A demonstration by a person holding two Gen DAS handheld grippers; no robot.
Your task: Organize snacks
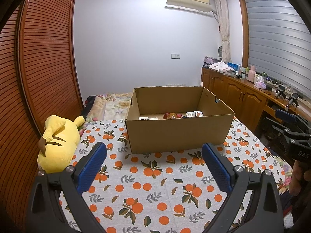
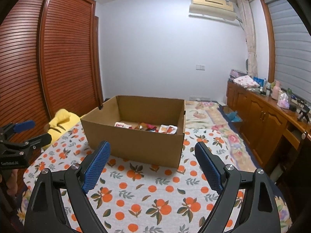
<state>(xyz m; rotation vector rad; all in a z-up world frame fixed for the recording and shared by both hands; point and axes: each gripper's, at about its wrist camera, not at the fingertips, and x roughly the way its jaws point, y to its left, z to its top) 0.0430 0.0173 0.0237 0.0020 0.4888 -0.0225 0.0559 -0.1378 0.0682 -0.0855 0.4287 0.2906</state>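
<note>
Both claws, left and right, spread wide, holding nothing. Could snag the box rim reaching for snacks, or shove it across the bed.

We saw a bed carrying everything, its near part covered by a white cloth printed with oranges and leaves. An open cardboard box sat directly on that cloth, toward its far edge. A yellow plush toy lay at the cloth's left edge, next to the wardrobe and well apart from the box. Beyond the cloth, a floral quilt covered the rest of the bed, running back toward the far wall.
</note>
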